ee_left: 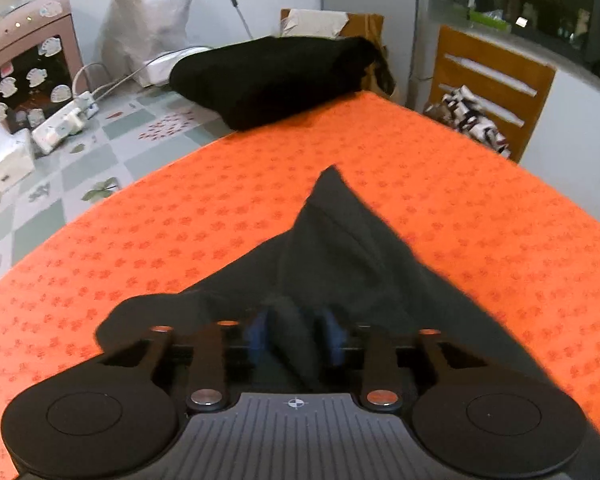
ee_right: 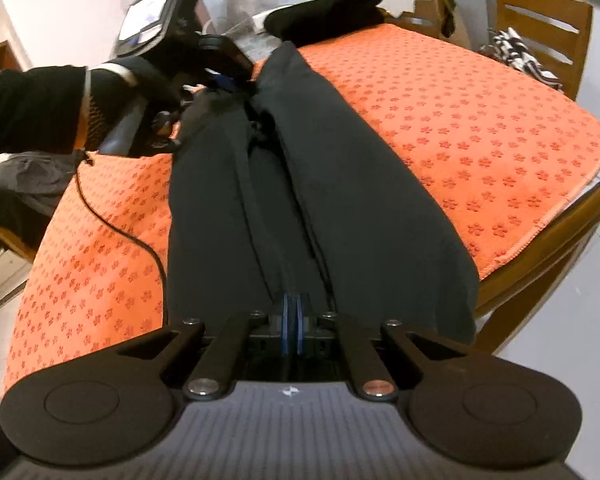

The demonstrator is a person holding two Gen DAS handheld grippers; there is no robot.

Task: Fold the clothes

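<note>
Over orange mat (ee_right: 480,128), hand-held grippers pinch black garment (ee_right: 340,184).

A garment (ee_right: 300,184) lies lengthwise on the mat (ee_right: 480,128) that covers the table (ee_right: 540,276), stretched between the two grippers — right gripper (ee_right: 291,320) at its near end, left gripper (ee_right: 224,80) at the far left end. A folded pile (ee_left: 268,76) sits at the far edge; a chair (ee_left: 492,80) stands beyond, to the right.

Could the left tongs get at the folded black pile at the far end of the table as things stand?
Probably not yet: the left tongs are shut on the dark garment. The orange cloth towards the folded black pile looks unobstructed.
</note>
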